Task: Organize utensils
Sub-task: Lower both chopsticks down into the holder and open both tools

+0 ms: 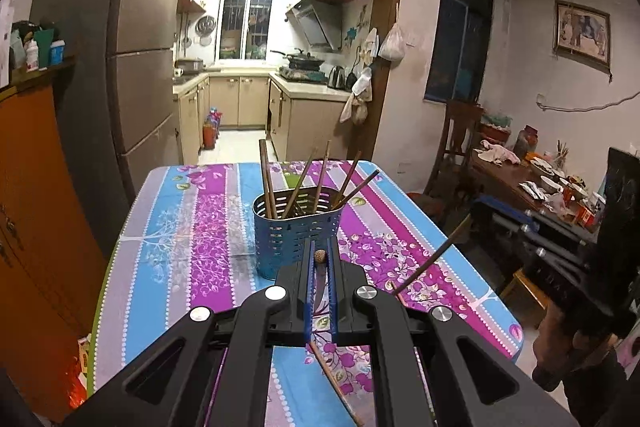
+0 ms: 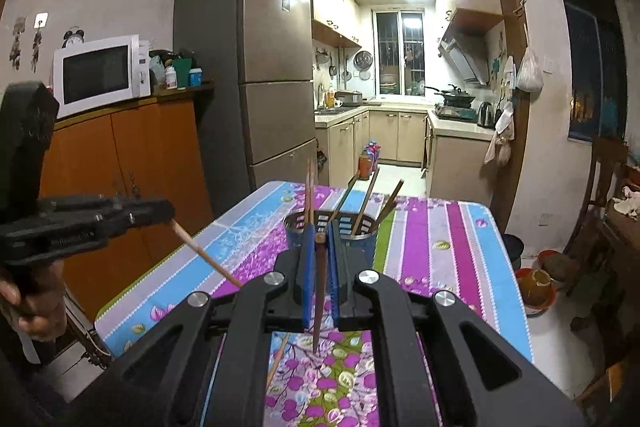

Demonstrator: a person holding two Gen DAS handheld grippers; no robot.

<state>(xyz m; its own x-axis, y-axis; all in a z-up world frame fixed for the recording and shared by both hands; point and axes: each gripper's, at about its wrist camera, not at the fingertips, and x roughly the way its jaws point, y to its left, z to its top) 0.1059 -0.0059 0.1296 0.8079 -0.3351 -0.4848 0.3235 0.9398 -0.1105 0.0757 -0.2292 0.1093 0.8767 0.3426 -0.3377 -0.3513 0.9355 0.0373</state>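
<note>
L wrist cam: above table [image 1: 192, 227] near edge, tilted down, facing kitchen. R wrist cam: same, further right. Both share holder [image 1: 296, 227] [image 2: 360, 231], table, fridge [image 2: 260, 67].

A lived-in home — a fridge [image 2: 260, 67], a microwave [image 2: 100, 75], and a small kitchen's stove [image 1: 302, 73] past the doorway.

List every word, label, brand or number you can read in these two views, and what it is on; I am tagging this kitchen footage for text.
Nothing can be read.
Left gripper: pale embossed lettering on its side, too blurred.
Fridge: dark sticker on its door, too small.
Microwave: marks on its control panel, too small.
Jars on the cabinet: labels blurred.
Framed picture: an image, no legible words.
</note>
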